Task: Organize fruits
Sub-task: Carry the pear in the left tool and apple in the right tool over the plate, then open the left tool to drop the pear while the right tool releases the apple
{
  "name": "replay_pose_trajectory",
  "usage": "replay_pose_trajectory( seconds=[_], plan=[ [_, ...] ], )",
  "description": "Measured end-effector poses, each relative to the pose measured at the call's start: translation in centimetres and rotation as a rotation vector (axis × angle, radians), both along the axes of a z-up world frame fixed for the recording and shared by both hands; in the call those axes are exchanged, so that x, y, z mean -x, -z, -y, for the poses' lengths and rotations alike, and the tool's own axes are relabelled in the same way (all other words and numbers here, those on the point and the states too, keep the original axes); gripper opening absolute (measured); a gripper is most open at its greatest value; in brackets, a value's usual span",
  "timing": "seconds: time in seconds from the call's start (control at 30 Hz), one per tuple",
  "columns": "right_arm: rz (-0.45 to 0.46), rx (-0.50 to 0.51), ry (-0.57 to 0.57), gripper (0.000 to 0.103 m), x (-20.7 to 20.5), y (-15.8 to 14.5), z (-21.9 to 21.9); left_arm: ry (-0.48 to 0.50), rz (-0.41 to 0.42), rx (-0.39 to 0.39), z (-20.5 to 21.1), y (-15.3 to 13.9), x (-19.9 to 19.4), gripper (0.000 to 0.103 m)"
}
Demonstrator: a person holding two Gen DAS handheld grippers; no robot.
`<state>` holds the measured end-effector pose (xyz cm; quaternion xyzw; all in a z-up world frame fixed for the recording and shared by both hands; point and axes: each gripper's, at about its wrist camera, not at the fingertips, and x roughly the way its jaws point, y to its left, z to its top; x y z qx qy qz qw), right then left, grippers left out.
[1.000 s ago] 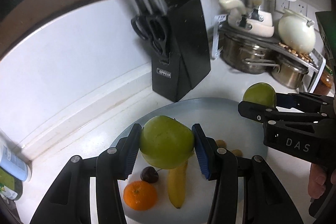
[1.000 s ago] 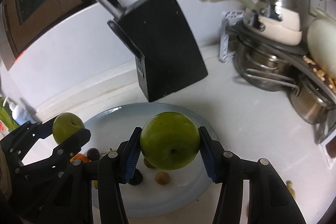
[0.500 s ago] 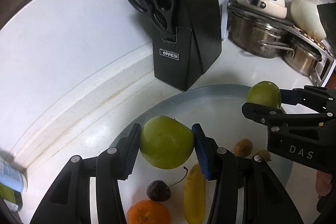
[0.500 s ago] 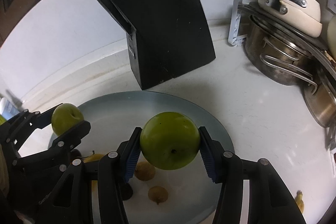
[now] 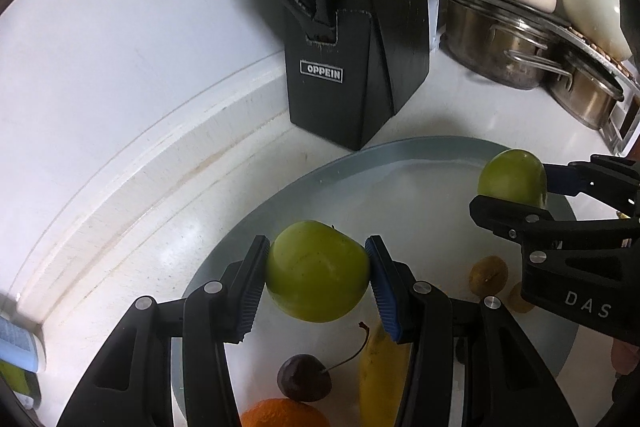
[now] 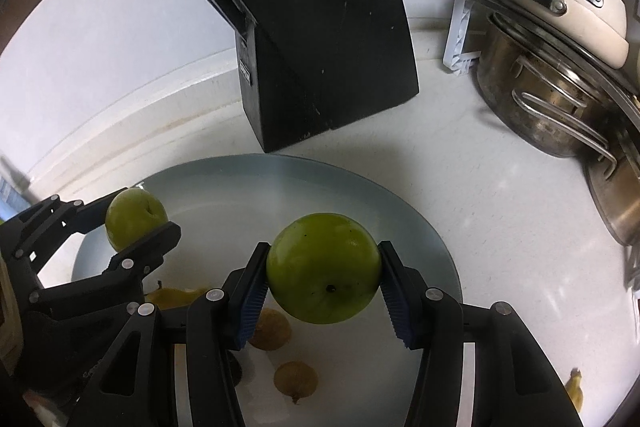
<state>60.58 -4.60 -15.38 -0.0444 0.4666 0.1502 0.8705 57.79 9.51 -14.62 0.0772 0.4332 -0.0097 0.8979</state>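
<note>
My left gripper (image 5: 316,283) is shut on a green apple (image 5: 318,269), held just above the grey-blue plate (image 5: 320,179). In the right wrist view that same gripper (image 6: 138,227) and its apple (image 6: 134,217) show at the left. My right gripper (image 6: 322,287) is shut on a second green apple (image 6: 324,267) over the plate (image 6: 420,227); this pair also appears as the right gripper (image 5: 516,183) with its apple (image 5: 512,177). On the plate lie a banana (image 5: 378,379), a dark cherry (image 5: 304,377), an orange (image 5: 284,415) and two small brown fruits (image 6: 296,377).
A black knife block (image 5: 352,27) with scissors stands just behind the plate. Steel pots (image 5: 500,43) and a rack with cream-handled cookware crowd the right of the white counter (image 6: 500,211). A wall kerb (image 5: 120,163) runs along the left. A bottle (image 5: 16,343) sits at the far left edge.
Both grippers have sunk toward the plate and moved forward, each still holding its apple. The knife block and pots now loom closer and larger.
</note>
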Motion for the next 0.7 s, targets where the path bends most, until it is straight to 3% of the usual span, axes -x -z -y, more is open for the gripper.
replay_pose_trajectory(
  seconds=[0.37,0.53,0.7],
  plan=[
    [-0.041,0.011,0.003,0.054,-0.4,0.8,0.1,0.019,-0.040,0.002,0.1,1.1,-0.3,0.049],
    [-0.046,0.011,0.009,0.055,-0.1,1.0,0.3,0.019,0.004,-0.024,0.2,0.4,0.2,0.062],
    [0.019,0.001,0.022,0.063,0.4,-0.8,0.6,-0.002,0.054,-0.044,0.3,-1.3,1.0,0.065]
  ],
)
